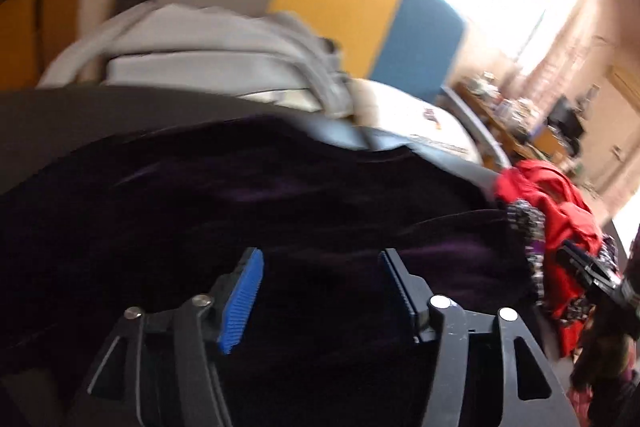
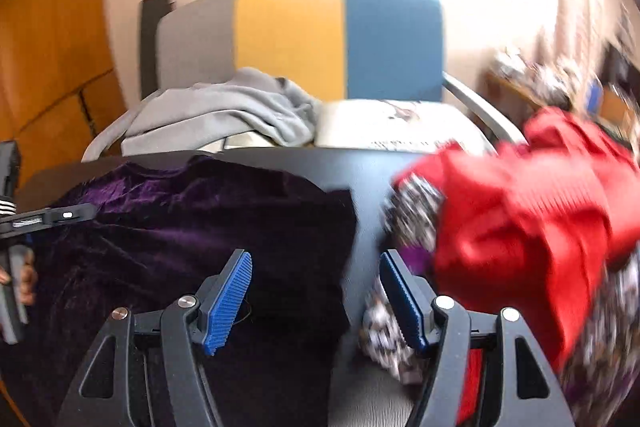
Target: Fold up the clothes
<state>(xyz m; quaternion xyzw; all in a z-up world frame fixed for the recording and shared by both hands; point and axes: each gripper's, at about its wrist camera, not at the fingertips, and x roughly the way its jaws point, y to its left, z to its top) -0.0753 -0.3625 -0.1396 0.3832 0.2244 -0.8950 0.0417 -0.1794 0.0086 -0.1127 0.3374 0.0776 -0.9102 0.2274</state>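
The dark table (image 2: 368, 183) shows one bare strip, running from its far edge toward the camera between the purple velvet garment (image 2: 192, 227) on the left and the heap of red cloth (image 2: 520, 227) and patterned fabric (image 2: 412, 215) on the right; the heap bulks high and blocks that side; the other gripper (image 2: 52, 217) hangs over the garment's left edge; beyond the far edge a chair (image 2: 340, 35) piled with grey clothes (image 2: 224, 115) closes the way.
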